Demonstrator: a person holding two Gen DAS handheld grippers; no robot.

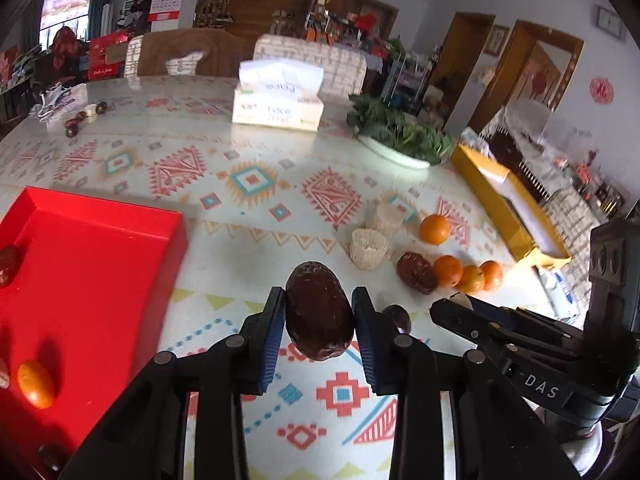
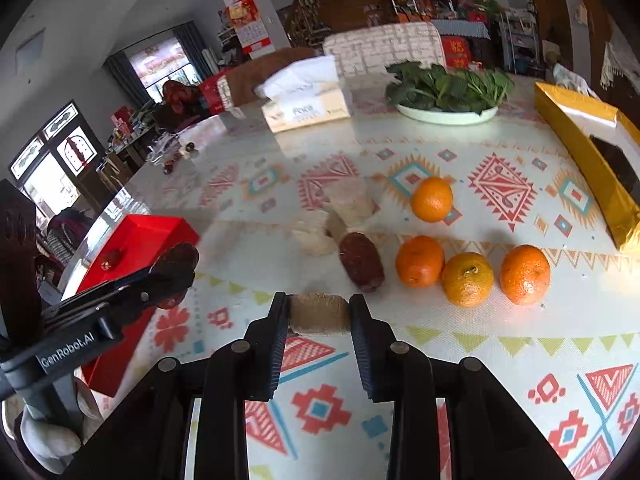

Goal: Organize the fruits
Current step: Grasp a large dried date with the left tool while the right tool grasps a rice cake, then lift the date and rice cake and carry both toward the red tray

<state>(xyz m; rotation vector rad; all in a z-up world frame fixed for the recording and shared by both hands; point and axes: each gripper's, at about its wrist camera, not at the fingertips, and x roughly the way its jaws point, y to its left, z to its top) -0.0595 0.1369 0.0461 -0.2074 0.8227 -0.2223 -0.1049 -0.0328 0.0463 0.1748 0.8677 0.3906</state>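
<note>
My left gripper (image 1: 319, 316) is shut on a dark brown wrinkled date (image 1: 319, 314), held above the patterned tablecloth to the right of the red tray (image 1: 100, 248). The tray holds a small orange fruit (image 1: 35, 384) and a date (image 1: 8, 266). My right gripper (image 2: 319, 314) is shut on a beige round cake (image 2: 319, 314) above the cloth. Ahead of it lie another date (image 2: 361, 262), several oranges (image 2: 420, 261) and two more beige cakes (image 2: 316, 232). The left gripper shows at the left of the right wrist view (image 2: 172, 276).
A tissue box (image 1: 278, 108), a white plate of leafy greens (image 2: 448, 114) and a gold box (image 2: 588, 160) stand at the far side and right of the table. Small dates and white pieces (image 1: 86, 116) lie at the far left. Chairs stand behind the table.
</note>
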